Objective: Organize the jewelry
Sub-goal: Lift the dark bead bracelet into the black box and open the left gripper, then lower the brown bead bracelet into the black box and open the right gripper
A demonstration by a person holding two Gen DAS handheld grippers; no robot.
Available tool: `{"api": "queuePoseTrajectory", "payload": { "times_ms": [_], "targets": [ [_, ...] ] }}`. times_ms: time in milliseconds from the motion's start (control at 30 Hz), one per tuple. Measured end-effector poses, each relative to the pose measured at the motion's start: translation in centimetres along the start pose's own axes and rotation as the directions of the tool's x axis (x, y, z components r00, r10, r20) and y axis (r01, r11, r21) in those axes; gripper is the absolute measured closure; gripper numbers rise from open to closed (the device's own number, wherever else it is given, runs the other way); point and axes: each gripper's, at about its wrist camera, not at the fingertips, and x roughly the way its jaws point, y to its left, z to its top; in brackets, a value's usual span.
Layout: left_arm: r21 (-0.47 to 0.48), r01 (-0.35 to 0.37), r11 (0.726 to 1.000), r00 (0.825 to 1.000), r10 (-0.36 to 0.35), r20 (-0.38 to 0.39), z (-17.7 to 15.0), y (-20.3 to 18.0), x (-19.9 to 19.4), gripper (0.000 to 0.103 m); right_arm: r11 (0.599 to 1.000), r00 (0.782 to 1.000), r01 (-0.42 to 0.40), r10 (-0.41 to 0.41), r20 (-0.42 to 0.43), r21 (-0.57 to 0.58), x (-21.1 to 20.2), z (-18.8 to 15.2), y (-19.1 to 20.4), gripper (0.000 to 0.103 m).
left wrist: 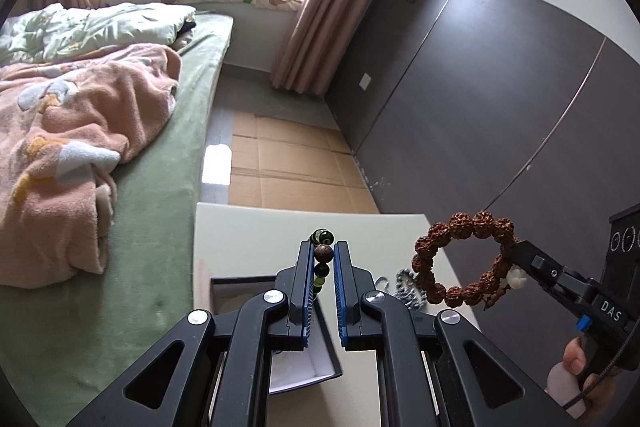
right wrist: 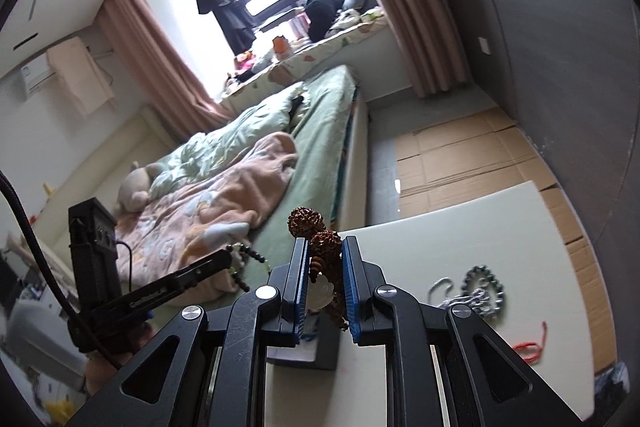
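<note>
My left gripper [left wrist: 323,255] is shut on a dark bead bracelet [left wrist: 322,254] with brown, black and green beads, held above the white table [left wrist: 248,239]. It also shows in the right wrist view [right wrist: 244,259]. My right gripper [right wrist: 326,251] is shut on a brown rough-seed bracelet [right wrist: 320,243] with a white bead. In the left wrist view that bracelet [left wrist: 464,259] hangs as a ring from the right gripper [left wrist: 516,259], above the table's right side. An open dark jewelry box [left wrist: 304,359] with a white lining sits under my left gripper.
A silver chain and a grey bead bracelet [right wrist: 476,291] lie on the table, with a red string [right wrist: 532,343] near its right edge. A bed [left wrist: 80,147] with blankets stands left of the table. Cardboard [left wrist: 288,163] covers the floor beyond. A dark wall panel [left wrist: 480,107] is at the right.
</note>
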Motion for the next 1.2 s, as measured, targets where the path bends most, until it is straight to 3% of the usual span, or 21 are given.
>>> {"api": "queuePoseTrajectory", "payload": {
  "times_ms": [200,367,400,467,533,867,1100,1133,1200],
  "targets": [
    [-0.012,0.014,1.0,0.995,-0.015,-0.1,-1.2,1.0,2.3,0.093,0.999,0.999,-0.011,0.01,-0.041,-0.03,1.9,-1.1,1.5,0.086],
    [-0.061,-0.031,0.998,0.979,0.018,-0.205,-1.7,2.6,4.3,0.091,0.999,0.997,-0.01,0.007,-0.076,-0.035,3.2,-2.0,1.8,0.086],
    [-0.085,-0.047,0.995,0.977,0.028,-0.213,-1.6,3.2,4.3,0.088,0.999,0.997,-0.012,0.009,-0.082,-0.034,3.5,-2.1,1.8,0.086],
    [-0.109,-0.059,0.992,0.978,0.036,-0.208,-1.5,3.8,4.1,0.053,0.999,0.996,-0.018,0.015,-0.092,-0.031,3.8,-2.3,1.9,0.086],
    [-0.151,-0.057,0.987,0.985,0.031,-0.167,-1.2,4.7,3.1,0.044,0.999,0.995,-0.028,0.025,-0.101,-0.028,4.2,-2.5,2.0,0.086],
    [-0.186,-0.112,0.976,0.989,0.092,-0.113,-0.4,6.5,1.2,0.044,0.996,0.982,-0.095,0.093,-0.164,-0.001,7.0,-3.8,3.6,0.085],
    [-0.221,-0.12,0.968,0.991,0.105,-0.08,0.1,7.7,0.0,0.044,0.983,0.949,-0.156,0.175,-0.261,0.094,11.1,-5.4,3.7,0.084],
    [-0.222,-0.12,0.968,0.991,0.105,-0.08,0.1,7.7,0.0,0.044,0.983,0.945,-0.141,0.168,-0.281,0.116,12.0,-5.8,3.4,0.083],
    [-0.219,-0.121,0.968,0.991,0.105,-0.082,0.0,7.6,0.0,0.044,0.985,0.932,-0.1,0.143,-0.332,0.144,13.5,-6.3,2.7,0.067]
  ]
}}
